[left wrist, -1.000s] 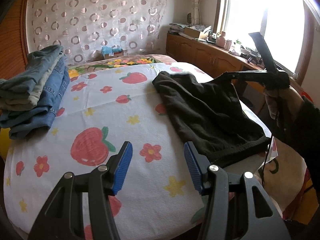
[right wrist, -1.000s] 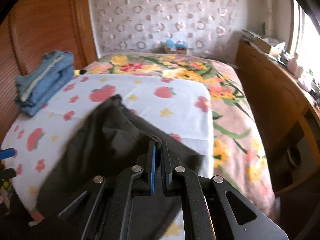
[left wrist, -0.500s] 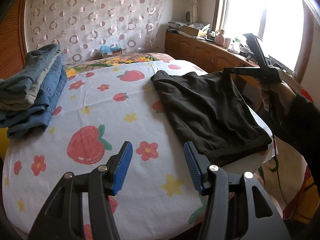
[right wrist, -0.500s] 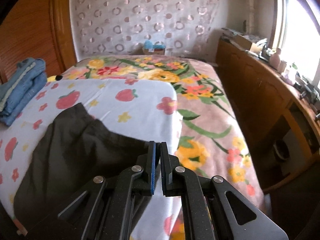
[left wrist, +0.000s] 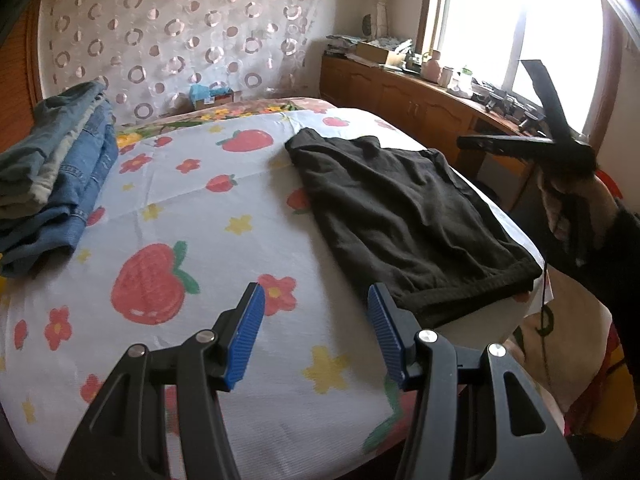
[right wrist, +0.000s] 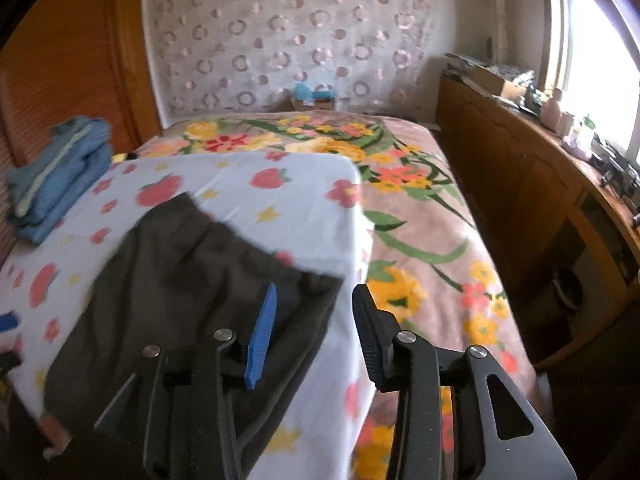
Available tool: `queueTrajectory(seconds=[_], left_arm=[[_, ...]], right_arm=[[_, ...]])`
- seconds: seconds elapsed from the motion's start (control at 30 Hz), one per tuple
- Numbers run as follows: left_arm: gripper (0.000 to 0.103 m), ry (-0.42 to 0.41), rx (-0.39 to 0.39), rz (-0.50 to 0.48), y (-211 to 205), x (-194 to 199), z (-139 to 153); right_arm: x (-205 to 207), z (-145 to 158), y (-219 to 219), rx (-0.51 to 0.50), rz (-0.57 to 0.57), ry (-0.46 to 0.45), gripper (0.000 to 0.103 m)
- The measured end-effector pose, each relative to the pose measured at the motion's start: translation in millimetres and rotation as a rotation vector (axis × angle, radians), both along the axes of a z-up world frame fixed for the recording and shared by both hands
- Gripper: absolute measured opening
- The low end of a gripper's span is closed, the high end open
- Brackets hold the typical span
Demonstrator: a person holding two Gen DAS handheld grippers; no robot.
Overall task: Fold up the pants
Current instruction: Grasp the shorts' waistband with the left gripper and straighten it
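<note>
In the left wrist view, the black knit pants (left wrist: 404, 216) are lying folded flat on the right side of the white strawberry-and-flower printed bedsheet (left wrist: 192, 240), with the ribbed band at the near end sitting at the near-right edge of the sheet. Their long axis is running from near right to far left, the ribbed end pointing toward the camera and the narrower end pointing toward the far wall. The left gripper (left wrist: 314, 336) is hovering above the near sheet with its blue-padded fingers spread wide and nothing between them, just left of the ribbed band. The right gripper (left wrist: 520, 144) is showing beyond the right edge of the bed, apart from the cloth; its jaw state cannot be told from here. A stack of folded blue denim jeans (left wrist: 52, 176) is resting at the far left, well apart. The risk, as judged, is that the near right corner is overhanging and could slide off if tugged sideways. In the right wrist view, the right gripper (right wrist: 314, 334) is standing with fingers spread and empty, its left finger over the pants (right wrist: 192, 280) near their right edge. The view is blurring somewhat. A one-sided pinch here would likely be catching only the top layer and skewing the fold.
</note>
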State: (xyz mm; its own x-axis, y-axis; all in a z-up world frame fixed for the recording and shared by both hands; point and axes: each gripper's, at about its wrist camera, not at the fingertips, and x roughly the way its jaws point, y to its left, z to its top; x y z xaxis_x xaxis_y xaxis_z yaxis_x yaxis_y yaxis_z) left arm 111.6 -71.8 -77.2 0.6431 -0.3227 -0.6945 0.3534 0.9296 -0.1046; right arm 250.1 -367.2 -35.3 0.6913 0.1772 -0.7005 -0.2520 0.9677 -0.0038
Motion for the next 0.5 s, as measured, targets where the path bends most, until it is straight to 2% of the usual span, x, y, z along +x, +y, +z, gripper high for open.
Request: queueTrajectory(seconds=[0.07, 0.13, 0.23, 0.4, 0.5], left_arm=[[0.053, 0.008, -0.001, -0.011, -3, 1, -2], [0.053, 0.014, -0.010, -0.030, -7, 1, -3], [0.053, 0.023, -0.027, -0.055, -12, 2, -3], [0.039, 0.025, -0.035, -0.116, -24, -1, -2], [0.037, 0.038, -0.026, -0.142, -33, 0, -6]], right_arm=[[-22, -1, 5, 0.020, 0.039, 0.004, 0.044], [-40, -4, 11, 0.024, 0.065, 0.006, 0.053], [-64, -13, 21, 0.044, 0.103, 0.020, 0.053], [-93, -31, 32, 0.051, 0.114, 0.034, 0.053], [-100, -39, 33, 0.065, 0.101, 0.043, 0.053]])
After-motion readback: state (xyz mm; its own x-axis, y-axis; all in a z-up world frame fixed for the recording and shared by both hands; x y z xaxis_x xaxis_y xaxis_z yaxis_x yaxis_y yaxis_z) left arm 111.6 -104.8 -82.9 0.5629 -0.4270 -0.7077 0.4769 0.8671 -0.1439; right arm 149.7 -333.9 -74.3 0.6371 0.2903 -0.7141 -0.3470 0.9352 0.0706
